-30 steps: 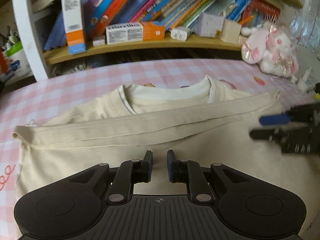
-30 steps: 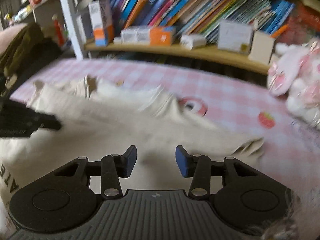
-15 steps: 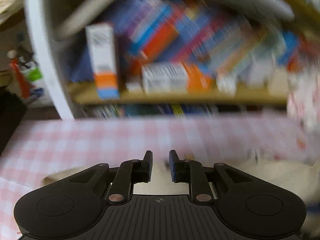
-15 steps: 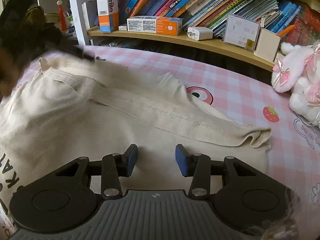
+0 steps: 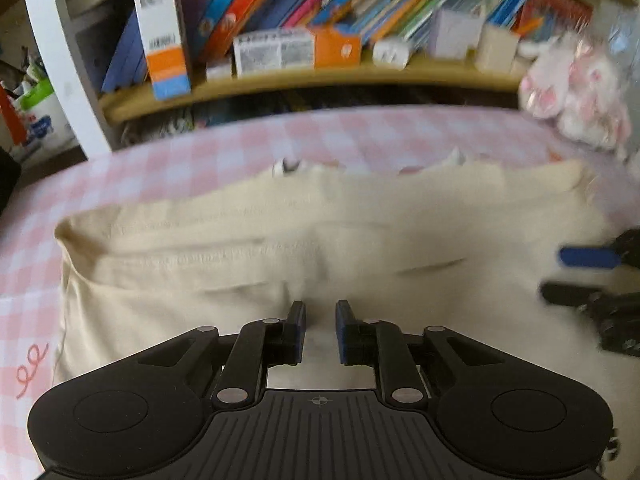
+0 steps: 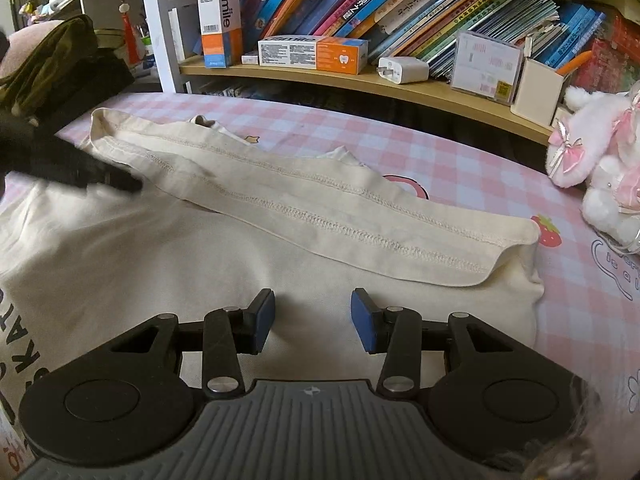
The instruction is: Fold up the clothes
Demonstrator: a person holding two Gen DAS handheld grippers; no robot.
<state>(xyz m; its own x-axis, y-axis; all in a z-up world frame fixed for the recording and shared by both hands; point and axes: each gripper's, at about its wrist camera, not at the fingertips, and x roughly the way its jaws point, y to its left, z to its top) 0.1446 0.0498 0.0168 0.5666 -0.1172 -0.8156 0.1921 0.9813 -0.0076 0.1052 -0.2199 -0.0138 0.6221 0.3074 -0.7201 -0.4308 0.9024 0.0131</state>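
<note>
Because the cream shirt [image 6: 168, 264] lay flat on the pink checked bed [image 6: 460, 168] with both sleeves already folded across mid-frame, the right tool [image 6: 313, 312] hovered released over it, and the left tool [image 5: 320, 322], blurred, seemingly gripped nothing despite its narrow gap.

We see a wooden shelf [image 6: 400, 84] of leaning books [image 6: 360, 4] behind a pink checked bed [image 6: 460, 168], daylit.

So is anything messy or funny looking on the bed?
Not really. The cream shirt lies mostly flat on the pink checked sheet, with its folded strip running slanted across the top rather than straight. Nothing looks spilled or torn.
</note>
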